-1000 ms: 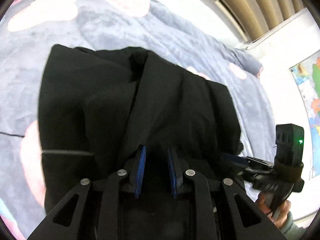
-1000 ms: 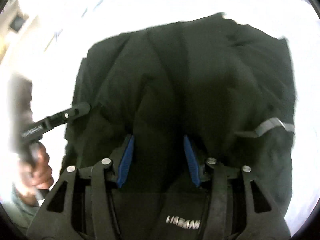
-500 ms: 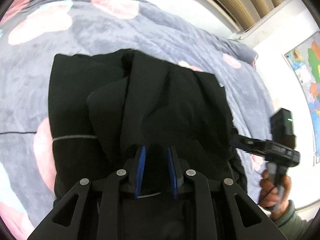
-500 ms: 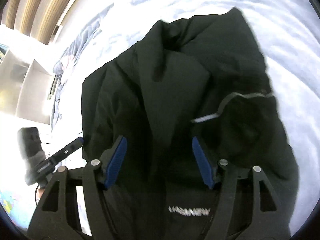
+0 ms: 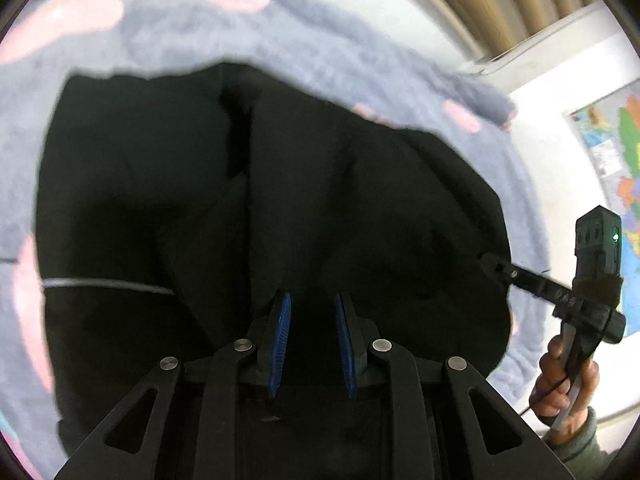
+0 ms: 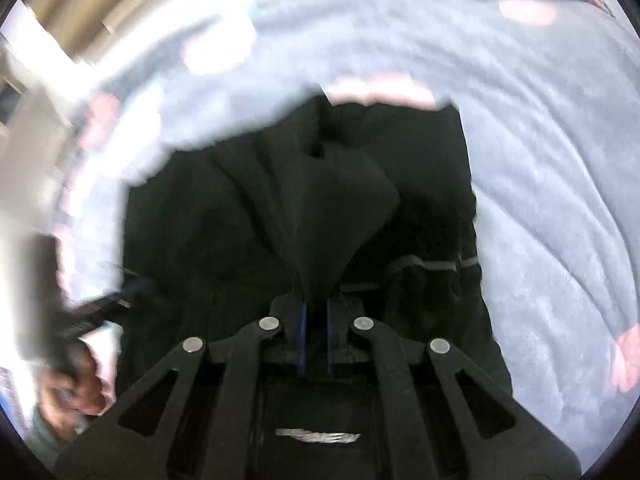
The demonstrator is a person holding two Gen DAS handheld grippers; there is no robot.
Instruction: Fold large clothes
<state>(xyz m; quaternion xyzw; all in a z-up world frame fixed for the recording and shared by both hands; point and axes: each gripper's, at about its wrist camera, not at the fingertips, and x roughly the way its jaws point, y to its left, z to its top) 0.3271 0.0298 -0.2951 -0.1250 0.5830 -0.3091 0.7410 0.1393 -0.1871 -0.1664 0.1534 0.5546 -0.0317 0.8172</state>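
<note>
Progress: mid-fold, my read. Black garment lies bunched on the bed's grey blanket, already doubled into a rough block with layers overlapping down the middle. Edges are uneven and at least one more fold plus smoothing looks left.

Left tool: blue pads narrowly apart with black cloth between them. Looks like a grip on the near edge, but contact isn't clear in the blur.

Right tool: jaws have just been closing and are now nearly together, pinching a peak of fabric that tents up from the pads.

View differences:
- Left wrist view shows the right tool from outside at the garment's right edge, the person's right hand on its handle, a wall map, and a pale stripe across the garment's left side.
- Right wrist view shows the tented pinch itself, the grey band on the right part of the garment, and the left hand, blurred, at lower left.
</note>
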